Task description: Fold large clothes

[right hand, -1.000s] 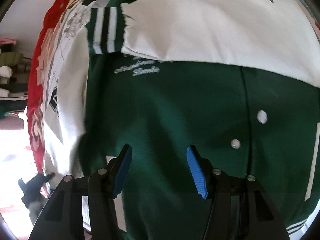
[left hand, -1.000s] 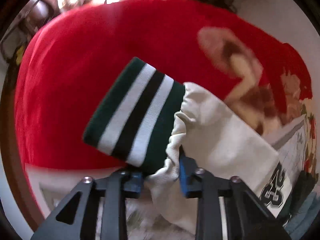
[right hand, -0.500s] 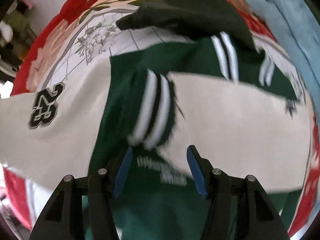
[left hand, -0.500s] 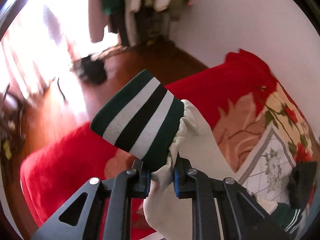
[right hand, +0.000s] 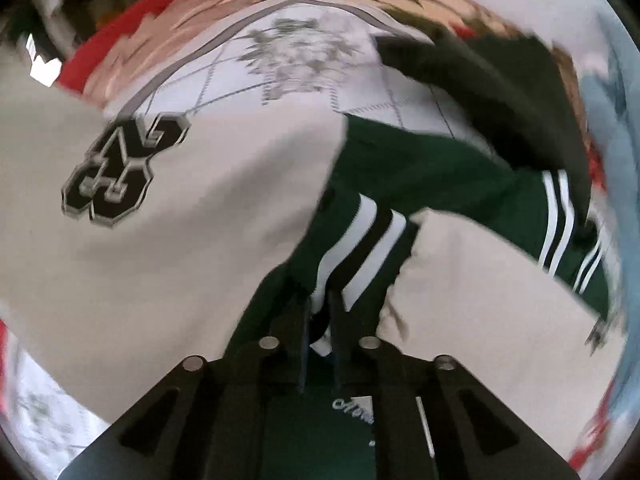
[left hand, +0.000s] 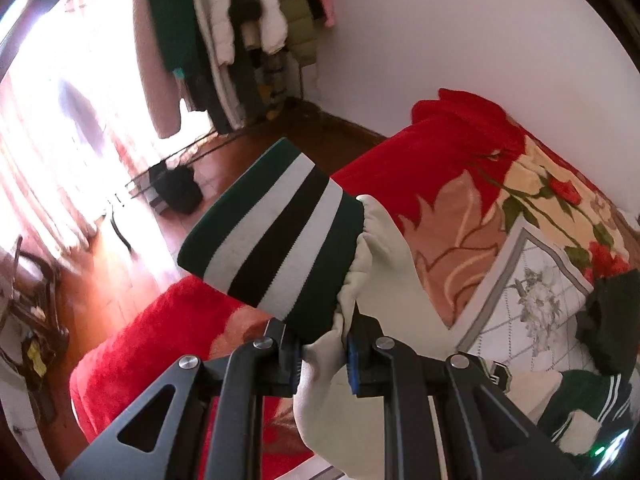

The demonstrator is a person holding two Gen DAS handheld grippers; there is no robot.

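well, on the far left a rail of hanging clothes (left hand: 224,40) stands over the wooden floor (left hand: 256,148), bright light beside it. nearer, the left hand-held gripper (left hand: 323,354) is clamped on the cream sleeve (left hand: 396,280) of the varsity jacket (right hand: 420,168), just behind its striped cuff (left hand: 276,232), which sticks out over the floor and the red edge of the bed (left hand: 452,152). to the right the flowered blanket (left hand: 532,280) covers the bed, with a dark garment (left hand: 604,328) lying on it at the far right. in the right wrist view the jacket lies on that blanket, a cream sleeve with a black number patch (right hand: 120,172) to the left and the green body in the middle. the right hand-held gripper (right hand: 319,320) has just been closing, and its jaws now pinch the second striped cuff (right hand: 360,248). the picture is blurred.
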